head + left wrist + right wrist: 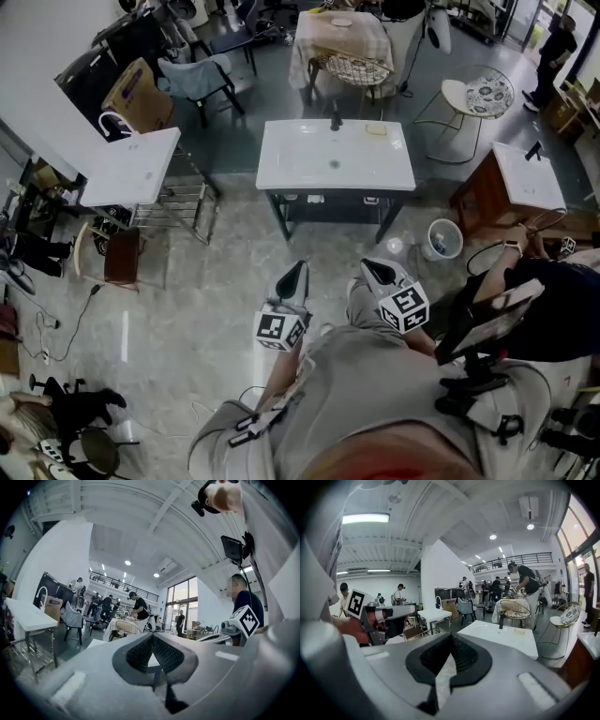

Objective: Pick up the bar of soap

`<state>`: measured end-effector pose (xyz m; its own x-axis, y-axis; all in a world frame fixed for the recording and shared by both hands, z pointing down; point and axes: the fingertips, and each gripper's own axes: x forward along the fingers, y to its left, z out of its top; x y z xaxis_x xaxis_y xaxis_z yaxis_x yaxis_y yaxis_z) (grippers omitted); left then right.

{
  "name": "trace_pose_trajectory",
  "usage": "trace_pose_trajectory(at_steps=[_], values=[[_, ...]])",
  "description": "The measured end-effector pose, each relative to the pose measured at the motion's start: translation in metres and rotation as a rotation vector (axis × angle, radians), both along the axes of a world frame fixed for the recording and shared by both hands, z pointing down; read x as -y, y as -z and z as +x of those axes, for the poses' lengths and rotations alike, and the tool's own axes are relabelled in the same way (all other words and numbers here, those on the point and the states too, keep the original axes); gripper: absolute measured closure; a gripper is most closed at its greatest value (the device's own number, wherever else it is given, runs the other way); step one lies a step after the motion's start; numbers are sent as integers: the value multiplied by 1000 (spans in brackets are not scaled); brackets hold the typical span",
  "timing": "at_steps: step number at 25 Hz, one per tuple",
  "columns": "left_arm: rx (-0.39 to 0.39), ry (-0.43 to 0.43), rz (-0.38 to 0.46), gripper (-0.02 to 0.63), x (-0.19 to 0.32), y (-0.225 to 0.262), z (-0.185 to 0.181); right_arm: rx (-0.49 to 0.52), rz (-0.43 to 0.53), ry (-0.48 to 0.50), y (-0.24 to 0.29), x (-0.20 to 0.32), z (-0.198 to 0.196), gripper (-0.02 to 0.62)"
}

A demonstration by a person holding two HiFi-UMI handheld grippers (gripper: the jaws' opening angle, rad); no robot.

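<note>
Left gripper [301, 268], right gripper [368, 266], jaws together; one soap bar [377, 129] beyond.

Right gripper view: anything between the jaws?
No: the right gripper is shut on nothing; the soap lies on the sink top.

head view steeply down (sink [336, 155] shared)

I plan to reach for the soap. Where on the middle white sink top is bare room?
The sink top is bare left of the faucet and along the front edge, around the drain. Only the back is occupied: the faucet at centre, the bar of soap right of it.
</note>
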<state>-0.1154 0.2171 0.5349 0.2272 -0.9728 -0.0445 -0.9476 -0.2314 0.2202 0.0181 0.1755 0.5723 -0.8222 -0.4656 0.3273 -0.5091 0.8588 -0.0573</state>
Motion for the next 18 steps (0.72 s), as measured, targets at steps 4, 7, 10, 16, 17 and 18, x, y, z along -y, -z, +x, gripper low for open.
trace_pose_trajectory(at_steps=[4, 7, 10, 16, 17, 18], values=[[2, 28, -28, 606, 4, -8, -14, 19, 8, 50, 1, 11, -23, 594], [20, 55, -38, 606, 17, -9, -26, 21, 8, 73, -1, 29, -31, 594], [22, 94, -30, 606, 37, -5, -40, 24, 5, 80, -2, 54, -38, 594], [-21, 139, -38, 606, 88, -2, -57, 1, 19, 76, -12, 117, -52, 594], [-25, 142, -44, 606, 97, -2, -59, -1, 18, 71, -13, 130, -52, 594], [-27, 142, -47, 606, 107, -1, -60, -2, 19, 65, -13, 143, -52, 594]])
